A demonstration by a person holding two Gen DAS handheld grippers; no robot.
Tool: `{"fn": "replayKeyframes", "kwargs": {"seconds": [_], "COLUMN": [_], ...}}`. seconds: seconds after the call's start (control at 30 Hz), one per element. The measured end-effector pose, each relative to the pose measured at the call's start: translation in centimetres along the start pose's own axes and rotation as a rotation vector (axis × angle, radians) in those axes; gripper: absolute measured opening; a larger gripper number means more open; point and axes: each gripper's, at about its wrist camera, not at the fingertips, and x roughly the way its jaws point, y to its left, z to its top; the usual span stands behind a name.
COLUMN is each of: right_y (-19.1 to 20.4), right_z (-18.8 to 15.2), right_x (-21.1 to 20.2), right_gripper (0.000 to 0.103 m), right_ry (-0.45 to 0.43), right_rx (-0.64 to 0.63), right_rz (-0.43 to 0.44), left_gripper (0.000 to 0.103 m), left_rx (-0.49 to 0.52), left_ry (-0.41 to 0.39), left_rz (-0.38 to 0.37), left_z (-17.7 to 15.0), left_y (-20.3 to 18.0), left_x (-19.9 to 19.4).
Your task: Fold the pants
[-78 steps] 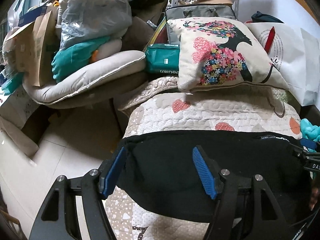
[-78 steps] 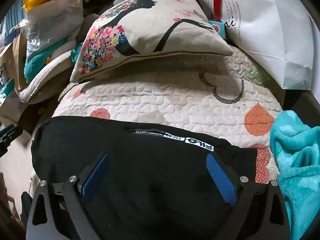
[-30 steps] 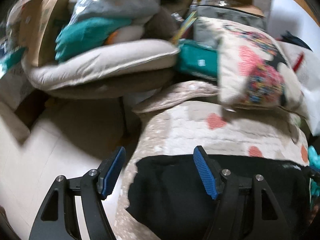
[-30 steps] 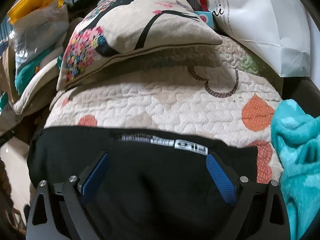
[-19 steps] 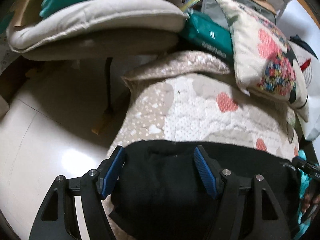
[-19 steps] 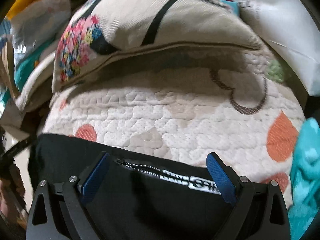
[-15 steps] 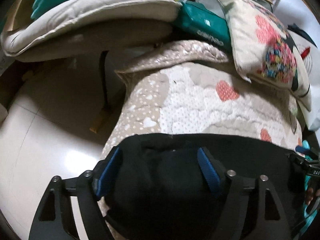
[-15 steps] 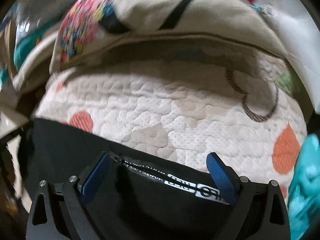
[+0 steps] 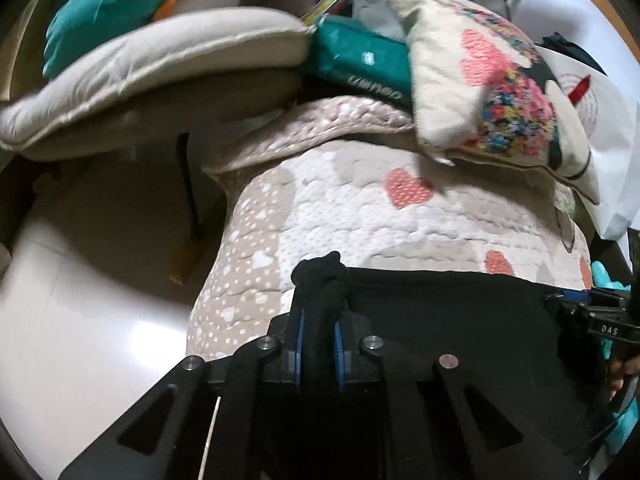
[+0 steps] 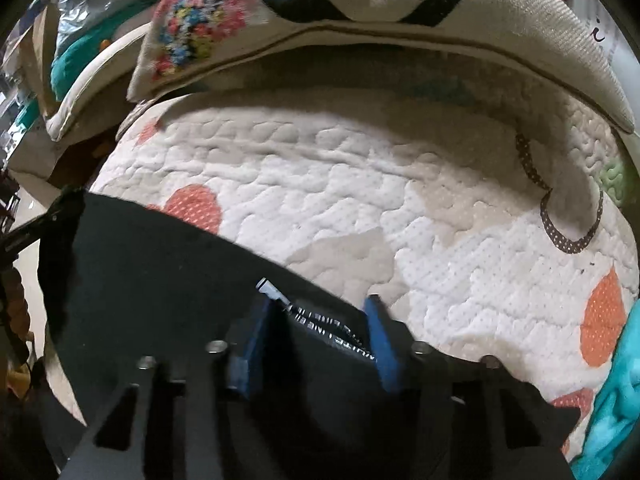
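Note:
Black pants (image 9: 440,312) lie across a quilted heart-print cover (image 9: 360,216), their far edge stretched between my two grippers. My left gripper (image 9: 319,320) is shut on a bunched corner of the pants at their left end. In the right wrist view the pants (image 10: 152,272) fill the lower left, and my right gripper (image 10: 316,312) has its blue pads closed in on the waistband with the white-lettered label (image 10: 332,328). The right gripper also shows at the right edge of the left wrist view (image 9: 592,312).
A flowered cushion (image 9: 492,92) (image 10: 360,0) lies at the far edge of the cover. A beige seat pad (image 9: 152,68) with piled bags is at the back left. A teal blanket (image 10: 612,408) is on the right. Pale floor (image 9: 80,320) is on the left.
Both grippers were open over the pants; now both have closed on the far edge of the pants. The edge between them is pulled straight.

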Motion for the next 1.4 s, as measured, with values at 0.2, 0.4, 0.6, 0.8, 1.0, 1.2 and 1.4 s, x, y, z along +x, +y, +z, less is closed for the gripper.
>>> {"fn": "replayKeyframes", "kwargs": {"seconds": [0.2,0.4,0.6,0.8,1.0,1.2,1.4], "right_y": [0.1,1.8,3.6,6.2,8.8,10.0,10.8], "right_z": [-0.6,-2.3,-5.9,-11.2,-18.6,-25.4,-27.3], "right_x": [-2.7,-6.6,-11.0,-13.9,-14.1,-12.1,-13.2], "right_gripper": [0.015,0.013,0.012,0.012,0.012,0.012,0.035], "right_ry": [-0.030,-0.083,-0.113,-0.090,0.034,0.205,0.237], "right_rx": [0.039,0.039,0.023,-0.022,-0.099,-0.142,-0.157], "right_rz": [0.017,-0.018,-0.040,-0.063,-0.097,-0.137,-0.175], "left_gripper": [0.011,0.011,0.011,0.011,0.012,0.016,0.031], "left_rx": [0.010,0.069,0.123,0.193,0.337,0.477,0.398], "left_ry": [-0.071,-0.139,-0.169,-0.128,-0.085,0.008,0.108], "left_rz": [-0.031,-0.025,0.023,0.087,0.161,0.205,0.189], "left_z": [0.8,-0.7,-3.9,-9.7,-15.8,-20.5,-21.8], "left_y": [-0.7,-2.2,-3.4,-3.8,-5.3,-6.9,-5.3], "left_x": [-3.5,-8.9,-13.9,-17.2,-20.4,-22.0,-24.8]}}
